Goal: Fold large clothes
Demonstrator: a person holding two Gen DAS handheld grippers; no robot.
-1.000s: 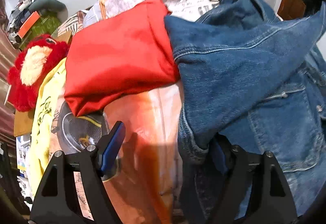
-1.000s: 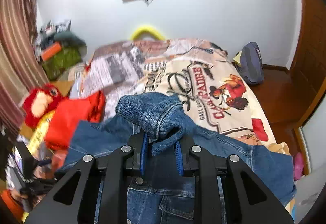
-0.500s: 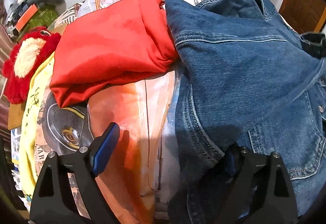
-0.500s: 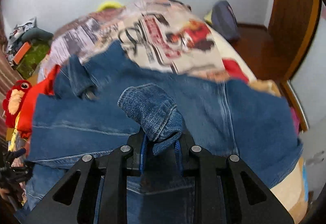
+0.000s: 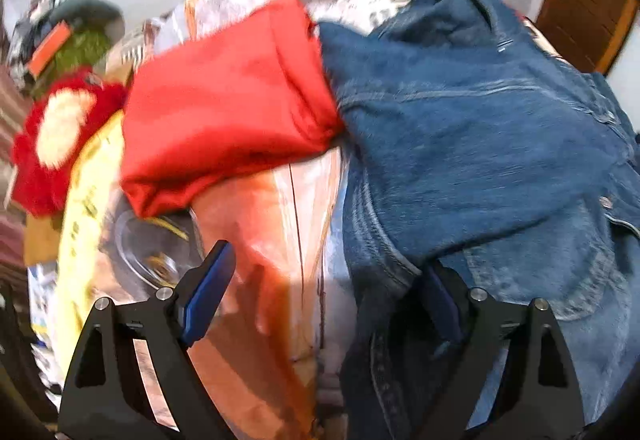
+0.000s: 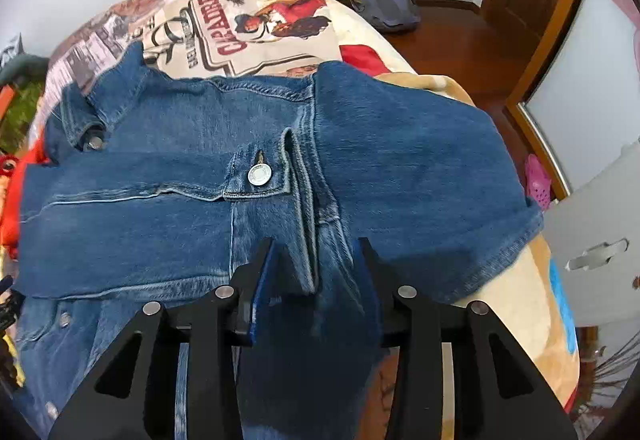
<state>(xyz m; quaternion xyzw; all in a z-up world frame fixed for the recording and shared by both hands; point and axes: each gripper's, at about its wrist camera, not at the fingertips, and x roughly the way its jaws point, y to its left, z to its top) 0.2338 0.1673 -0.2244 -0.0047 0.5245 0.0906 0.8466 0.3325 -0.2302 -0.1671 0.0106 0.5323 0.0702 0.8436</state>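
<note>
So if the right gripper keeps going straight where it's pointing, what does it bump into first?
Most likely the denim jacket: the right gripper points down at its blue cloth, jaws just opening with a fold between them. Depth is hard to judge.

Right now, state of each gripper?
Left gripper: open, holding nothing.
Right gripper: jaws have just been opening, denim jacket fabric between them, no longer pinched.

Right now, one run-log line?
denim jacket sleeves folded across | left gripper open beside jacket | right gripper just opening, denim between fingers
</note>
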